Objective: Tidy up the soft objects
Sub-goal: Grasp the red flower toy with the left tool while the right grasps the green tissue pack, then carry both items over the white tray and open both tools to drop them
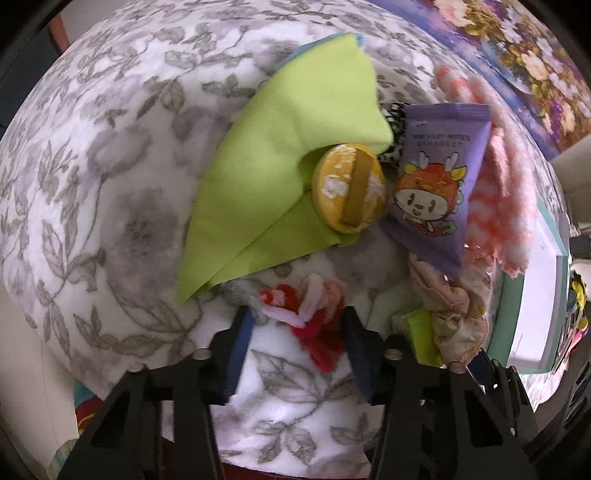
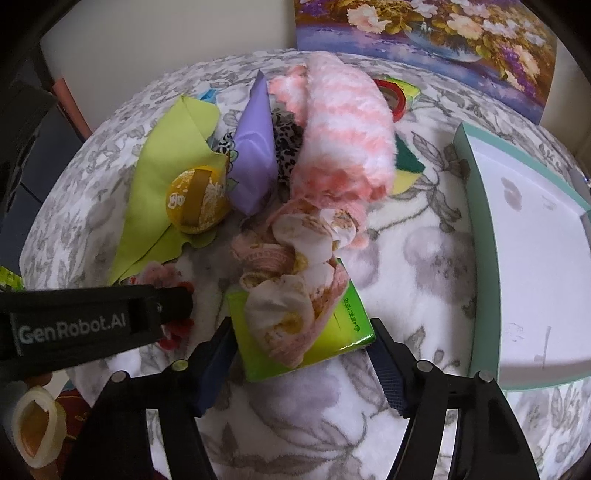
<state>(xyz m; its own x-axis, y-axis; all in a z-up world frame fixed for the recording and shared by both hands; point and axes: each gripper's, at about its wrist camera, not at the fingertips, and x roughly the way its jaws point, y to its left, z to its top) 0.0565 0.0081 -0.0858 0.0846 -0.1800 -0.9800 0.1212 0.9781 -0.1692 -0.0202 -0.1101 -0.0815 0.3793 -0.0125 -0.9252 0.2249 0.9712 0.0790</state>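
A pile of soft things lies on a grey floral blanket. My left gripper is open, its fingers on either side of a red and pink fuzzy pipe-cleaner toy. My right gripper is open around a green tissue pack with a pink baby mitten bundle on top. Beyond lie a lime green cloth, a yellow round puff, a purple wipes pack and a pink striped fluffy towel. The left gripper's body shows in the right wrist view.
A shallow teal box with a white inside stands at the right. A leopard-print cloth, a red tape roll and a green-yellow sponge sit in the pile. A flower painting leans at the back.
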